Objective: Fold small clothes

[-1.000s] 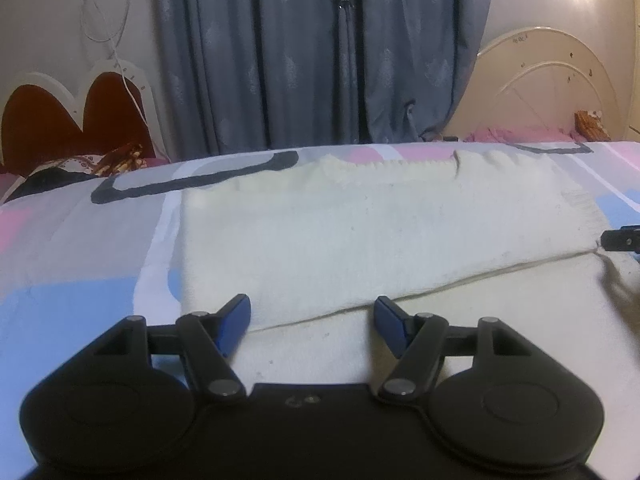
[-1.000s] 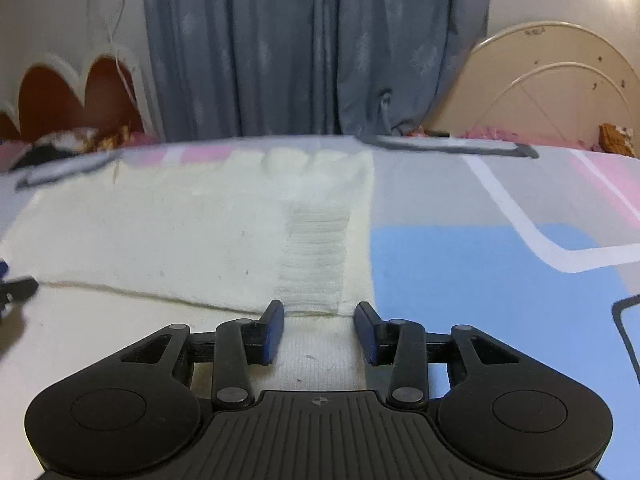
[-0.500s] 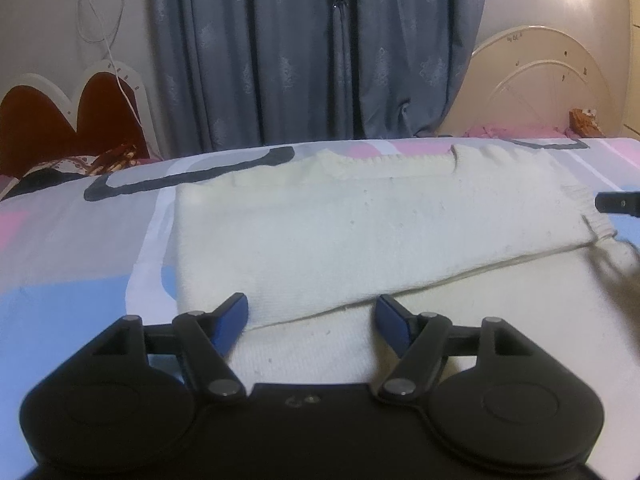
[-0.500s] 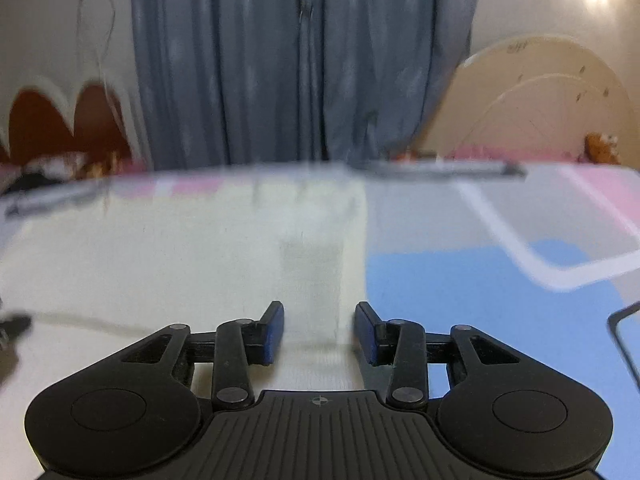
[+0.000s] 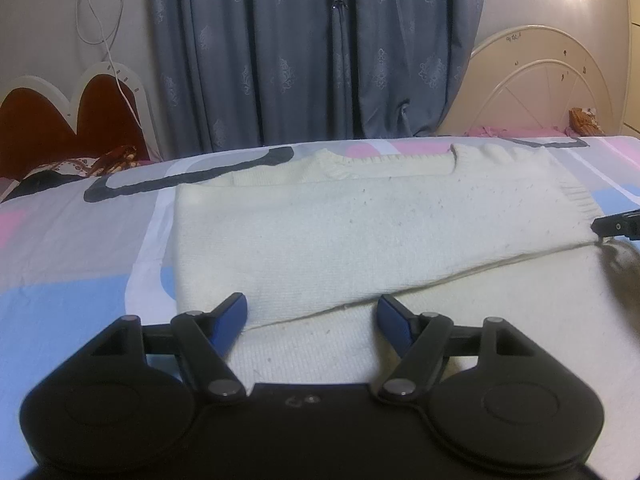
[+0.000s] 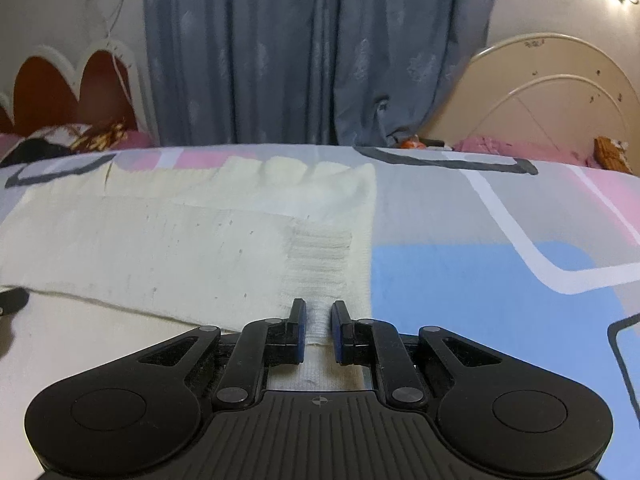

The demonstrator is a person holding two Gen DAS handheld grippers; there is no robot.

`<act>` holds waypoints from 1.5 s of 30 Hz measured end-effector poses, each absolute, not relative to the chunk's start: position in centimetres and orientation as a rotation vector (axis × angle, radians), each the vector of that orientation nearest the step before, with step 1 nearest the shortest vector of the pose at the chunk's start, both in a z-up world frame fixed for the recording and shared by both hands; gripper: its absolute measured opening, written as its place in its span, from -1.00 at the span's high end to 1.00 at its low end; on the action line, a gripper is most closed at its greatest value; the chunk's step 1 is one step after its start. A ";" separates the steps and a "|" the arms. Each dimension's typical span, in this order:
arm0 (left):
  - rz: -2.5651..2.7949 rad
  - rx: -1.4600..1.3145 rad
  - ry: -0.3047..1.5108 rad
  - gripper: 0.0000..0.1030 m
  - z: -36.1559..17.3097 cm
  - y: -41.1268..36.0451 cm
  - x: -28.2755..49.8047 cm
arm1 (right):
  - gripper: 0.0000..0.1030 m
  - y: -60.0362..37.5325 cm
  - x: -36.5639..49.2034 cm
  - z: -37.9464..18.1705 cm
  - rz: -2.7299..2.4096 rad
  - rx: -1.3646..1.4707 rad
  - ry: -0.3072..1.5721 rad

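A cream knit sweater lies flat on the bed, one sleeve folded across its body with the ribbed cuff at the right side. My left gripper hovers open over the sleeve's lower edge near the sweater's left side, nothing between its blue pads. My right gripper sits at the cuff's near end; its jaws are closing, and a ridge of cream knit fills the narrow gap between the pads. The right gripper's tip shows at the left wrist view's right edge.
The bedsheet has blue, pink, grey and white patches. Grey curtains hang behind the bed. A cream headboard stands at the back right, a red heart-shaped one at the back left, with a cable above it.
The right gripper's jaws have narrowed from a wide gap down onto the knit at the cuff. The left gripper has stayed open in place.
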State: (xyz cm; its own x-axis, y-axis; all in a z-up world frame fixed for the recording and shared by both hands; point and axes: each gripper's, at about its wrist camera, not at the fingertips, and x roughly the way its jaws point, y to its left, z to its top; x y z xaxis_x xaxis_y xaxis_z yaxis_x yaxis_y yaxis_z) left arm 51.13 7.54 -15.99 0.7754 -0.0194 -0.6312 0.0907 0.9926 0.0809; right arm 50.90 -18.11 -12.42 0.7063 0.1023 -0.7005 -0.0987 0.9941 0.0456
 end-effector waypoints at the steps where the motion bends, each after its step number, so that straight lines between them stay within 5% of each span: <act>1: -0.059 0.111 0.681 -0.39 -16.0 7.5 51.1 | 0.78 -18.1 51.1 -12.4 0.113 0.006 0.786; 31: -0.114 0.143 0.768 -0.46 -15.2 8.0 51.7 | 0.77 -18.1 51.6 -13.0 0.138 -0.076 0.796; 32: -0.116 0.129 0.772 -0.47 -14.8 8.1 51.1 | 0.68 -18.3 51.6 -12.4 0.138 -0.046 0.819; 34: -0.105 0.120 0.758 -0.47 -14.3 8.6 49.2 | 0.15 -19.2 50.5 -11.2 0.131 0.016 0.805; 35: -0.092 0.125 0.773 -0.47 -14.1 8.9 48.3 | -0.38 -19.7 49.2 -10.5 0.139 0.038 0.767; 36: -0.079 0.128 0.797 -0.47 -14.1 9.3 47.4 | -0.41 -20.1 48.3 -10.1 0.165 0.052 0.754; 38: -0.057 0.125 0.828 -0.47 -14.1 10.2 45.2 | -0.29 -21.0 46.7 -9.6 0.212 0.076 0.787; 41: -0.046 0.083 0.846 -0.47 -13.7 11.8 41.0 | 0.20 -22.6 43.7 -9.5 0.237 0.101 0.848; 45: -0.022 0.051 0.823 -0.43 -13.3 13.1 35.7 | 0.27 -25.8 39.2 -9.1 0.244 0.230 0.864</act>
State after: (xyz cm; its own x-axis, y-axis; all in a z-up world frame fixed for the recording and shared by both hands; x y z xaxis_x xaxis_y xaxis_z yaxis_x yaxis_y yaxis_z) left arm 35.66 13.08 -13.25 0.6798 0.0002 -0.7334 0.0398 0.9985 0.0372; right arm 39.20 -25.80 -9.13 0.6252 0.3028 -0.7193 -0.1181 0.9477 0.2964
